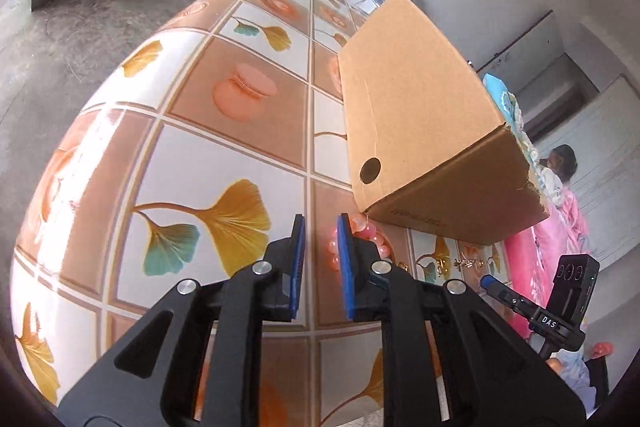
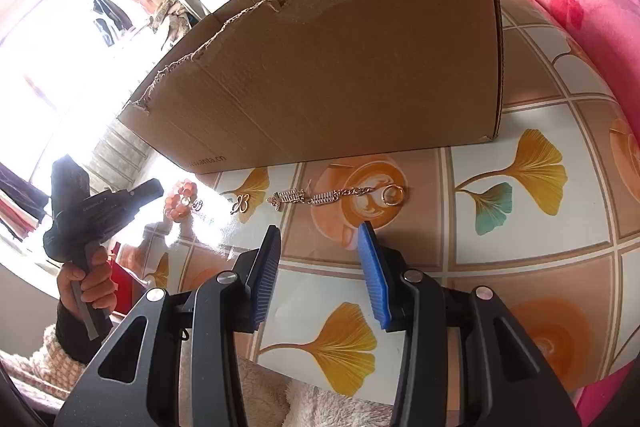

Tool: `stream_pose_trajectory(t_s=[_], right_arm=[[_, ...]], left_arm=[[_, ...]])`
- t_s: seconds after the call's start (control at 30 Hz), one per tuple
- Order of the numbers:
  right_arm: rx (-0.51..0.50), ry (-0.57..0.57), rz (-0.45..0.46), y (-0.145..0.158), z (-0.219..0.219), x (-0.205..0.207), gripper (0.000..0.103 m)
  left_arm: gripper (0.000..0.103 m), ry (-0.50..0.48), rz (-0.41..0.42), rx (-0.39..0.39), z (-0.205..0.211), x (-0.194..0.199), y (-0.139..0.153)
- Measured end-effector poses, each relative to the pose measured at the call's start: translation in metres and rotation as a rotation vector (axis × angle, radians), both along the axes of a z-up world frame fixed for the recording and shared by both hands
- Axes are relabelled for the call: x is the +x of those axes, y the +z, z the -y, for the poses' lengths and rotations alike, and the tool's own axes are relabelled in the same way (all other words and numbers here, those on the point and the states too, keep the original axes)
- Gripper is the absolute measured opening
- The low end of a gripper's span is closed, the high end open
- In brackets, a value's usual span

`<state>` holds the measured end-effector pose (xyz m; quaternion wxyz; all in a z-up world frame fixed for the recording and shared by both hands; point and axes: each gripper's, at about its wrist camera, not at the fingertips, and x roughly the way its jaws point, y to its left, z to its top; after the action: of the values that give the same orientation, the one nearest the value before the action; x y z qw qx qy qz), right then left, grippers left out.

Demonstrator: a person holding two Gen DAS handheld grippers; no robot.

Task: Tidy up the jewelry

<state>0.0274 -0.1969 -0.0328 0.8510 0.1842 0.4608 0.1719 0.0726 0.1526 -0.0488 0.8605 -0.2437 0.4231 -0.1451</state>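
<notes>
Left wrist view: the left tongs (image 1: 320,221) stand narrowly parted and hold nothing, their blue pads low over the tiled, leaf-and-macaron patterned tabletop (image 1: 224,155). Just beyond the right pad lies the pink beaded bracelet (image 1: 370,235), partly hidden by that pad and touching or nearly touching the bottom corner of the brown cardboard box (image 1: 424,131). A small gold piece (image 1: 464,262) lies further along the box's base. To take the bracelet cleanly, I judge the tongs should shift toward the box so the beads sit between the pads, not outside them, and drop until the pads brush the tabletop before closing; the box wall leaves little room on that side.

Right wrist view: the right tongs (image 2: 318,229) are spread wide and empty, hovering over the tabletop in front of the box's long side. Along that side lie, in a row, a gold ring (image 2: 392,195), a gold chain bracelet (image 2: 320,197), a dark butterfly-shaped charm (image 2: 240,203) and the bead bracelet, near the left tongs. The chain is thin and flat, so a low, square approach across its width seems best.
</notes>
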Motion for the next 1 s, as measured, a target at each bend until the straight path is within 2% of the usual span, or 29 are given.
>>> stream_pose_trajectory(t_s=[0.1, 0.2, 0.3, 0.37, 0.47, 0.7, 1.0], right_arm=[[-0.008, -0.002, 0.001, 0.0, -0.001, 0.0, 0.04], [-0.014, -0.003, 0.002, 0.001, -0.003, 0.001, 0.04], [-0.018, -0.007, 0.004, 0.001, -0.006, 0.001, 0.04], [-0.018, -0.011, 0.002, 0.0, -0.007, 0.002, 0.04], [-0.011, -0.015, 0.0, 0.0, -0.006, 0.003, 0.04], [0.001, -0.016, 0.011, -0.003, -0.003, 0.002, 0.04], [0.013, -0.009, 0.023, -0.004, 0.0, 0.0, 0.04]], left_arm=[[0.017, -0.02, 0.07, 0.04, 0.004, -0.011, 0.015], [0.018, -0.141, 0.12, 0.084, 0.037, -0.022, 0.025], [0.018, -0.269, 0.124, 0.202, 0.08, -0.031, 0.023], [0.02, -0.306, 0.095, 0.292, 0.1, -0.033, 0.015], [0.02, -0.305, 0.069, 0.347, 0.11, -0.032, 0.006], [0.02, -0.272, 0.072, 0.319, 0.112, -0.019, 0.002], [0.02, -0.264, 0.097, 0.418, 0.129, -0.018, 0.004]])
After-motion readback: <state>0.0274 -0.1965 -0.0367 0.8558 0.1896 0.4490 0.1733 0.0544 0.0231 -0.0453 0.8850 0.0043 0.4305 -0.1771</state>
